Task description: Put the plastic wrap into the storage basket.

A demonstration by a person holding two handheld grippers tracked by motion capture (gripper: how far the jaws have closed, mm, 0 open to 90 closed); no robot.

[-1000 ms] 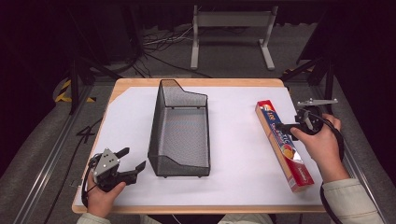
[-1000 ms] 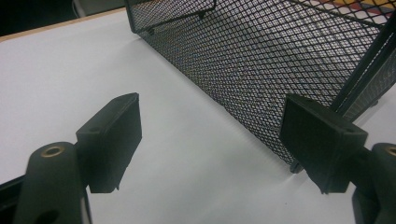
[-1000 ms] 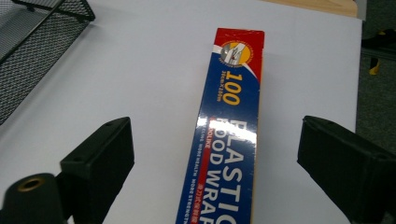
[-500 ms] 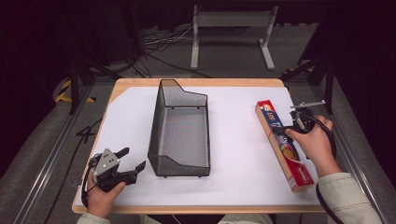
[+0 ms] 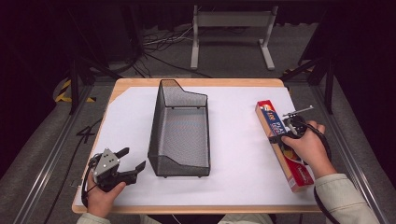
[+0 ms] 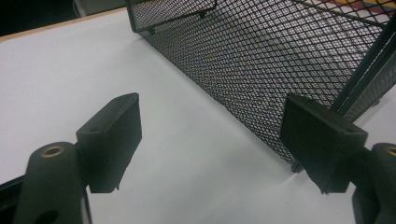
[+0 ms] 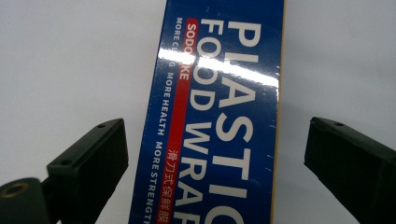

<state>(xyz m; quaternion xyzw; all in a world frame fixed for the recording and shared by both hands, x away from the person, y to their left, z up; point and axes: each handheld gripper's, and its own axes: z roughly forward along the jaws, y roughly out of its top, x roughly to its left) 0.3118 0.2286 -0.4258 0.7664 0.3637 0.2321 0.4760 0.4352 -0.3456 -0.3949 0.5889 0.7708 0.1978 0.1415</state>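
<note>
White table (image 7: 56, 56), "PLASTIC FOOD WRAP" box (image 7: 219, 116) lettering legible.

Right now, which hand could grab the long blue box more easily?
The right. The right gripper hangs open directly over the plastic wrap box, one jaw either side. The left gripper sits beyond the mesh basket, far away.

— How are we holding our left gripper (image 5: 130, 165)?

— Our left hand (image 5: 100, 198) is keeping it low at our near left, jaws spread wide.

— And our right gripper (image 5: 279, 138)?

— Our right hand (image 5: 308, 148) is gripping it farther forward, jaws gaping apart, pointing downward.
</note>
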